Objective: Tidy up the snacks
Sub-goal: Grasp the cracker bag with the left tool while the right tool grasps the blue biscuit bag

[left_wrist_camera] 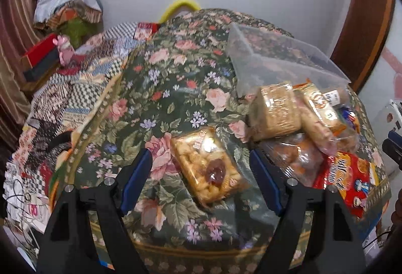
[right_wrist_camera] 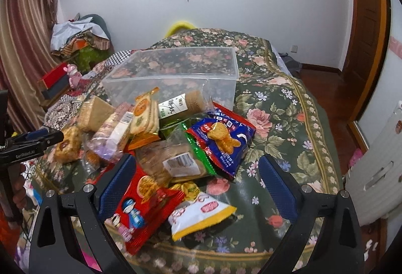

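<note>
My left gripper (left_wrist_camera: pixel 199 152) hovers open over a clear pack of golden puffed snacks (left_wrist_camera: pixel 208 168) lying alone on the floral cloth; its blue pads stand either side of the pack without touching. To its right lies the snack pile: a sesame-bar block (left_wrist_camera: pixel 276 110), biscuit packs, a red packet (left_wrist_camera: pixel 349 173). My right gripper (right_wrist_camera: pixel 197 158) is open above the pile's near side, over the red packet (right_wrist_camera: pixel 143 206), a clear bag with a barcode label (right_wrist_camera: pixel 176 163), a blue packet (right_wrist_camera: pixel 223 138) and a white-and-yellow packet (right_wrist_camera: pixel 201 213). An empty clear plastic box (right_wrist_camera: pixel 176 68) stands behind the pile.
The floral cloth (right_wrist_camera: pixel 289 123) covers a raised surface that drops to a wooden floor at the right. A patterned blanket (left_wrist_camera: pixel 75 88), boxes and a heap of clothes lie to the left. The left gripper (right_wrist_camera: pixel 54 136) shows at the right wrist view's left edge.
</note>
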The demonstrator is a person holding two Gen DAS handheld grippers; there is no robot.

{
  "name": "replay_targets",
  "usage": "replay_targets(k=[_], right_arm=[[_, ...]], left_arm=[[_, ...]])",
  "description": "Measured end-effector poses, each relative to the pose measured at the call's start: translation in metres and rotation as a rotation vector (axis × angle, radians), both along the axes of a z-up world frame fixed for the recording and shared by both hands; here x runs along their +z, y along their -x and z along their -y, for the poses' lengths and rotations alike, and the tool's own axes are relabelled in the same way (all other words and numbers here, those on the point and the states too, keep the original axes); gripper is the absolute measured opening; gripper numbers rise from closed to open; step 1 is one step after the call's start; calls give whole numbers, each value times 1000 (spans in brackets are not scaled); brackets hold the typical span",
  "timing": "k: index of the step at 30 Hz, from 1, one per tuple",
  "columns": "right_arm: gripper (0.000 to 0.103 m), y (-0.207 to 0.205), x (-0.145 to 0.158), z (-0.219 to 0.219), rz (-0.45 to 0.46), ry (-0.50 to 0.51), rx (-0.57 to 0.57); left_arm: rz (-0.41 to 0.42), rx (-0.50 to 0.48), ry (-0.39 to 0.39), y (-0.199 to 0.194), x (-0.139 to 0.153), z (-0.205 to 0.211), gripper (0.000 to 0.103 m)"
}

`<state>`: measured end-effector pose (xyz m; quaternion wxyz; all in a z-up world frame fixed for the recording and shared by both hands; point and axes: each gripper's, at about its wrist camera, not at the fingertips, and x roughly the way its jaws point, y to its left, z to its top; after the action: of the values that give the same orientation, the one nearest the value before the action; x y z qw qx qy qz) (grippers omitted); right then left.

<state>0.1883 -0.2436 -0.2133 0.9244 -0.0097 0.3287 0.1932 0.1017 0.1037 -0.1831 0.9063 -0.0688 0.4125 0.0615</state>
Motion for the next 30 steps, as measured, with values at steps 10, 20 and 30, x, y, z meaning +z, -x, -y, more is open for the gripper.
replay_targets(k=[10, 20, 30], right_arm=[[97, -40, -13, 10, -86, -32, -64], [97, -78, -25, 9, -174, -59, -111], [72, -91, -52, 12, -293, -55, -86]], left_arm=[[-48, 24, 56, -20, -32, -11, 75], [-44, 9, 15, -28, -41, -6, 45], [-21, 24, -8, -18, -34, -10, 44]])
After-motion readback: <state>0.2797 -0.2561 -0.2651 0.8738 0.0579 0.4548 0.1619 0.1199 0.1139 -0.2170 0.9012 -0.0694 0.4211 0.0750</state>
